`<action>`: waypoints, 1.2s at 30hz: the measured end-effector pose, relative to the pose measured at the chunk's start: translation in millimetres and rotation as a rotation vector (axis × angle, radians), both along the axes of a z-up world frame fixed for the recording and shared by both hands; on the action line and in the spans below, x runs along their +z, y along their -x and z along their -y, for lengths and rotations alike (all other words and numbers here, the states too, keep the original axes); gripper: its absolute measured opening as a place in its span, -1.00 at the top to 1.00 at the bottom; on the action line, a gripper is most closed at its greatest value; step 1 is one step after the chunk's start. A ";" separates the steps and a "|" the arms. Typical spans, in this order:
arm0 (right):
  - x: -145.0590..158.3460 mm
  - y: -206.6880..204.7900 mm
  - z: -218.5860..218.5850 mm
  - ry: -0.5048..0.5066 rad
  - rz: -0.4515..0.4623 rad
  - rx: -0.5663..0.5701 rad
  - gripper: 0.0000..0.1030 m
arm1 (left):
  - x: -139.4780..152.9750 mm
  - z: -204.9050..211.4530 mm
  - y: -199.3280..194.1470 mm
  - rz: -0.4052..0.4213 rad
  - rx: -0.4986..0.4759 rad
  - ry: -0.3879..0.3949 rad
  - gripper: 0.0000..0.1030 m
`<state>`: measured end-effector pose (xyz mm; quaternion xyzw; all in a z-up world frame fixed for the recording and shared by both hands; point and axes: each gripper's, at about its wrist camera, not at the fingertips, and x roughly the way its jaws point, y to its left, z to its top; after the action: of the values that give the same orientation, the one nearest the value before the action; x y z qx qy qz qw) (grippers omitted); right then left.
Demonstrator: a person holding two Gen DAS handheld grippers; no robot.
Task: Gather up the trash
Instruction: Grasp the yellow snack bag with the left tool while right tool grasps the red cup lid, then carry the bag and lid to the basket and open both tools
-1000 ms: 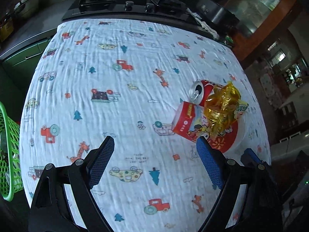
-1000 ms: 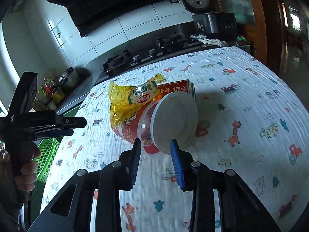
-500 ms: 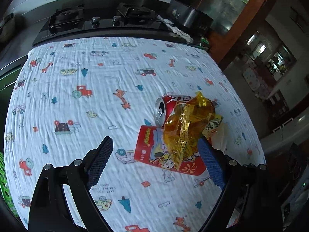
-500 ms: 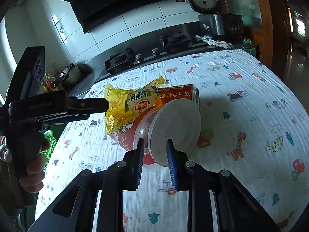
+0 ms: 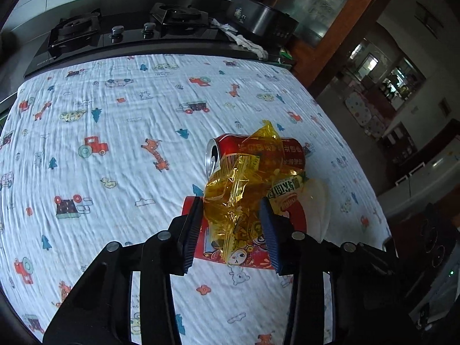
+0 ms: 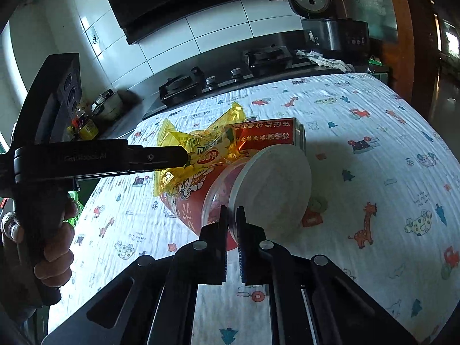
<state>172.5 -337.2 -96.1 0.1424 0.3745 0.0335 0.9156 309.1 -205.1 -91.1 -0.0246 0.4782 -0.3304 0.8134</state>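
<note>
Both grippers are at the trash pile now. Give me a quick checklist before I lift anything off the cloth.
1. Right gripper clamped on the cup base rim: ok, jaws nearly shut on it.
2. Left gripper around the yellow wrapper: ok, wrapper between the jaws.
3. Left grip complete: not ok, jaws closing.
4. Wrapper free of the cup: cannot tell, it lies draped over it.
5. Red can secured: not ok, loose on its side against the pile.
6. Green basket reachable: cannot tell, mostly hidden.
</note>
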 end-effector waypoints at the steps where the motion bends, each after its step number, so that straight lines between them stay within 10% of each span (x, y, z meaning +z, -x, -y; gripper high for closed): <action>1: 0.1 0.0 -1.4 0.002 0.000 0.004 0.88 | 1.5 -0.3 1.3 0.008 -0.006 0.006 0.29; 16: 10.8 28.4 -25.2 0.026 0.030 0.053 0.89 | 23.8 -42.3 23.2 0.048 0.017 0.041 0.55; 36: 23.1 74.8 -98.5 0.045 0.056 0.225 0.89 | 42.6 -203.6 49.5 0.097 0.281 0.011 0.55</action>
<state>97.7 -238.7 -73.0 0.0781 0.3632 0.1315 0.9191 259.6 -1.5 -48.5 -0.0797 0.4285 -0.2167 0.8735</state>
